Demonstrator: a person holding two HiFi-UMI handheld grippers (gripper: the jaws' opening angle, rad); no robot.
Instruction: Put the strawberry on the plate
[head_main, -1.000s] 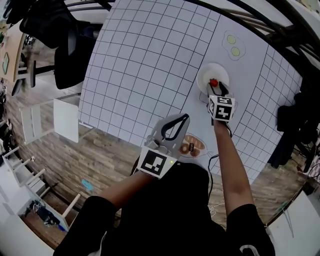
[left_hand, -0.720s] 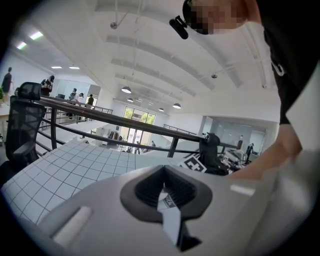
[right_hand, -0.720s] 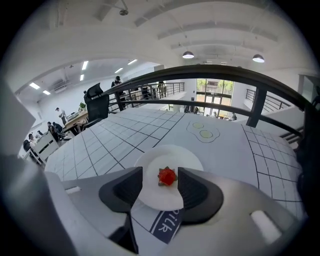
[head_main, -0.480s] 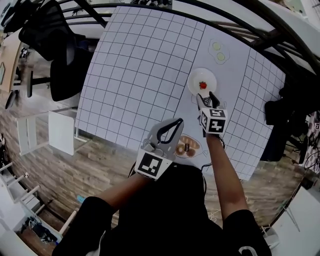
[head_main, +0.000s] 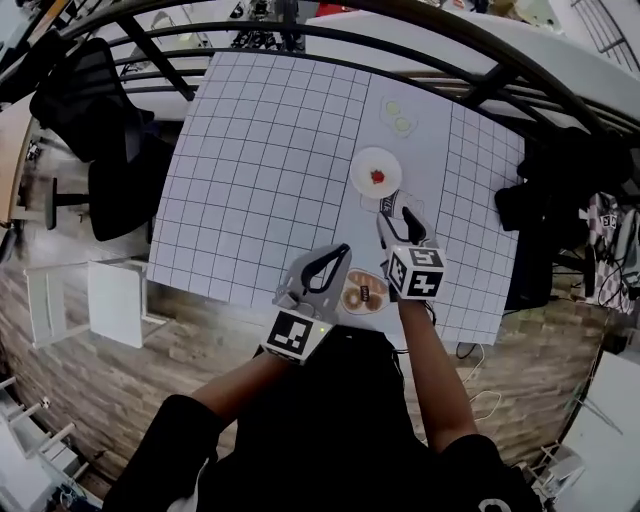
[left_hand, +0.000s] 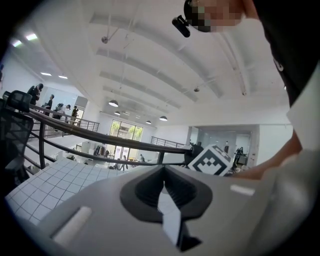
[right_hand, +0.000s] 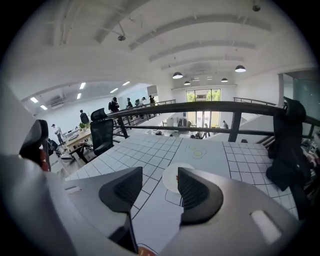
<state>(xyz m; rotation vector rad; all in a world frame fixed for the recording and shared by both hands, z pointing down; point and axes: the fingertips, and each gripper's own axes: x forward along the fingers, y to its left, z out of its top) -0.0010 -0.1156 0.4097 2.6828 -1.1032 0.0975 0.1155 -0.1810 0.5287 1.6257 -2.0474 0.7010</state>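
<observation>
Pulled back toward the person since a second ago, the right gripper (head_main: 395, 213) has left the strawberry (head_main: 378, 177) near the middle of the plate (head_main: 362, 160), so the task looks done. One risk remains: a careless swing past the plate could clip its rim and roll the berry onto the tabletop (head_main: 260, 150). Its fingers stand wide open and empty, on the person's side of the plate, clear of it. Farther from the plate, the left gripper (head_main: 340, 255) has its fingers closed on nothing.

Open grid mat (head_main: 270, 150) left of plate (head_main: 362, 165); dish (head_main: 350, 306) at near edge.
</observation>
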